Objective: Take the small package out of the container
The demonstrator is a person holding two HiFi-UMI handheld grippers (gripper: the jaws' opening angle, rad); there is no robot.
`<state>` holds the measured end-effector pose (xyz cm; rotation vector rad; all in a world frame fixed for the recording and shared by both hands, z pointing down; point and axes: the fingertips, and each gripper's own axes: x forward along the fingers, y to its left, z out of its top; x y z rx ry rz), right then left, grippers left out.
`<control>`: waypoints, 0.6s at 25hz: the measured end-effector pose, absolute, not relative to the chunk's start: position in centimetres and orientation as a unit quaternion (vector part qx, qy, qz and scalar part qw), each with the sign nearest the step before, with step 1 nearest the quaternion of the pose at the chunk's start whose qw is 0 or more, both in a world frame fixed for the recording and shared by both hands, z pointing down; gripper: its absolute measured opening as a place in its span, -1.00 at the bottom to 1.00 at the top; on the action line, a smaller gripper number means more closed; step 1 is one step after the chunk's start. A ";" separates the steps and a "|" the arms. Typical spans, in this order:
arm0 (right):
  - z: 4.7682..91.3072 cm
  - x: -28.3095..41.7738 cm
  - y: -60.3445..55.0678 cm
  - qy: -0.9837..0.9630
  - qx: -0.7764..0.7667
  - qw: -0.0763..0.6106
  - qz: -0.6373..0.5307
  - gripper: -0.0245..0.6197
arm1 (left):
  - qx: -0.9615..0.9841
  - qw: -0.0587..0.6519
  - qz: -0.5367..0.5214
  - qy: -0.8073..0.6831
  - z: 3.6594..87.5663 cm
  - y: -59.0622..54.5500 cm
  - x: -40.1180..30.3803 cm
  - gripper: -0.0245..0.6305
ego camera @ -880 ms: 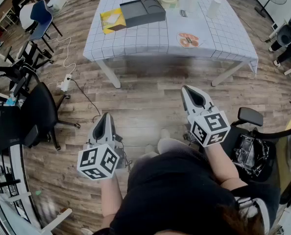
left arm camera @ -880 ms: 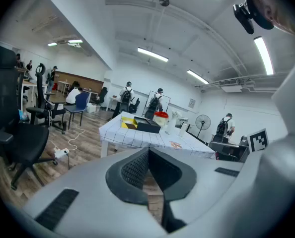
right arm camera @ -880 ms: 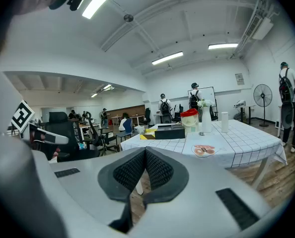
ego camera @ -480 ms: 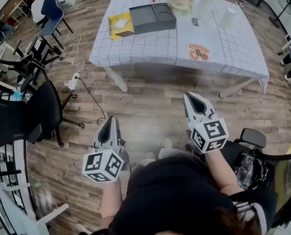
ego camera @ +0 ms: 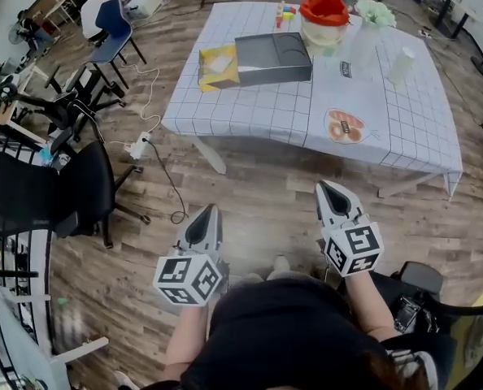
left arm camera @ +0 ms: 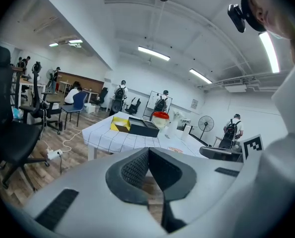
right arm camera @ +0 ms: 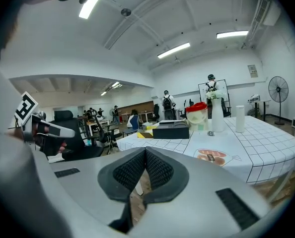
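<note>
A table with a white checked cloth (ego camera: pixel 258 108) stands ahead of me, across a stretch of wooden floor. On it lie a dark grey open box (ego camera: pixel 272 58), a yellow box (ego camera: pixel 219 66) against its left side, a clear tub with a red lid (ego camera: pixel 324 15) and a small round printed packet (ego camera: pixel 345 126). My left gripper (ego camera: pixel 211 210) and right gripper (ego camera: pixel 326 187) are held low over the floor, well short of the table. Both are shut with nothing between the pads. The right gripper view shows the dark grey box (right arm camera: pixel 171 131) and the round packet (right arm camera: pixel 211 156) far off.
Black office chairs (ego camera: pixel 46 193) and a power strip with a cable (ego camera: pixel 140 146) stand on the floor to the left. A white cup (ego camera: pixel 402 65) and a vase of flowers (ego camera: pixel 373 13) are on the table's right part. Another chair (ego camera: pixel 424 279) is close on my right.
The table has come closer and lower in the head view. Both grippers stayed shut and kept level with each other in front of the person.
</note>
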<state>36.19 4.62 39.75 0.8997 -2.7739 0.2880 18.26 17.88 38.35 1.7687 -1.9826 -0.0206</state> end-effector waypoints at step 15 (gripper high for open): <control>40.2 28.9 1.9 -0.946 0.282 0.133 0.093 -0.88 | 0.666 0.234 -0.047 -0.706 37.5 14.0 12.2 -0.85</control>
